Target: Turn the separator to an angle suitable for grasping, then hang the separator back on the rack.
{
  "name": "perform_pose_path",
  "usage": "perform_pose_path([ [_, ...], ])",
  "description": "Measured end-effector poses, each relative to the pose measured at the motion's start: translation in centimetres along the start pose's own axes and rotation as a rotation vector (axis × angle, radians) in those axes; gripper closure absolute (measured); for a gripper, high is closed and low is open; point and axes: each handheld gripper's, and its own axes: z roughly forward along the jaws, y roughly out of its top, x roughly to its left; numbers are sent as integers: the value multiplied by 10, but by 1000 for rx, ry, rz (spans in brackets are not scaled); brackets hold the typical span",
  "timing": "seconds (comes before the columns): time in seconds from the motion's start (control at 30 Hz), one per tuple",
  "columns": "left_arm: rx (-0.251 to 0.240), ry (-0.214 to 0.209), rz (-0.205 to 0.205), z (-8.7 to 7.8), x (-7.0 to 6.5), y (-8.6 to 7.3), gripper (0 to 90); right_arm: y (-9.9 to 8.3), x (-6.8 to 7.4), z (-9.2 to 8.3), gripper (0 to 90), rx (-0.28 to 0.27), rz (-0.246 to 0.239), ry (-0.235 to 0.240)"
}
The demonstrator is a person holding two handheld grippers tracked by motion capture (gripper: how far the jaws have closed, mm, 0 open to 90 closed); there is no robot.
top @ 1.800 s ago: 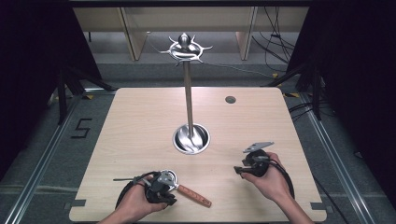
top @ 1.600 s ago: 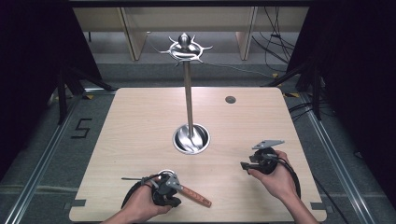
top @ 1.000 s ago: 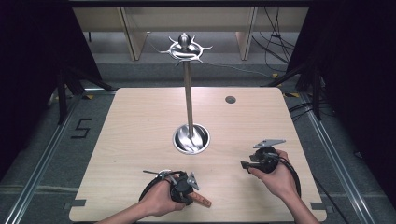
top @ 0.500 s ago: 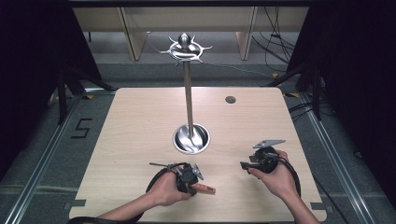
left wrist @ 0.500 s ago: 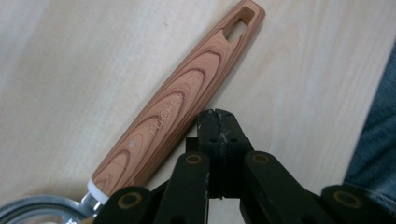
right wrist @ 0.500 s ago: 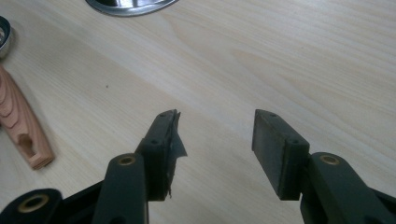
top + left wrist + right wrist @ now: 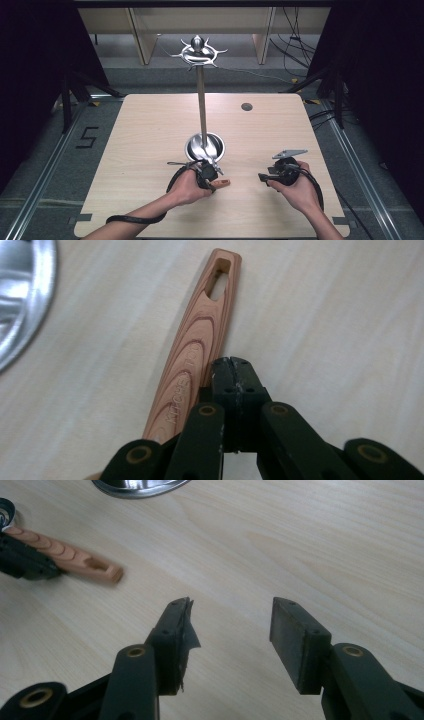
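Left gripper view: left tool (image 7: 233,370) clenched empty beside a reddish, grain-striped wooden handle (image 7: 195,347), slotted end.

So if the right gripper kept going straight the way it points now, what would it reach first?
Likely bare table at first; further along, the right gripper, jaws open, roughly faces the steel stand base. The wooden handle lies off to the side.

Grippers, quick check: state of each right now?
Left gripper: jaws shut together, beside the wooden handle, not around it.
Right gripper: open, holding nothing, above the table.
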Motion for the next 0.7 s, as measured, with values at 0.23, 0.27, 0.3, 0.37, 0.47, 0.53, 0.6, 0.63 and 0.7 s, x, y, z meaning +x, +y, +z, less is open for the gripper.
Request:
perform_pose_path([
  [0.23, -9, 26, -41, 2, 13, 3, 894, -2, -1, 0, 515, -4, -14, 3],
  [0.27, -13, 26, -46, 2, 14, 3, 894, -2, -1, -1, 516, 1, -14, 3],
  [0.3, -13, 26, -43, 0, 14, 3, 893, -3, -4, 1, 516, -30, -45, 2],
  [0.37, -27, 21, -43, -5, 14, 2, 891, -3, -3, -2, 515, -13, -7, 10],
  [0.47, -51, 41, -15, -21, 19, 0, 868, -5, -5, 1, 516, -86, -26, -9],
  [0.53, -68, 34, -55, -28, 21, -3, 820, -4, -4, -5, 515, -15, 17, -4],
  [0.6, -45, 38, -42, -36, 26, -7, 758, -4, -6, -5, 515, -33, -8, -9],
  [0.63, -60, 46, -69, -37, 26, -10, 730, -4, -5, -5, 514, -29, 6, -9],
  [0.7, -36, 45, -84, -40, 28, -14, 660, -4, -5, -4, 513, -54, -9, -8],
])
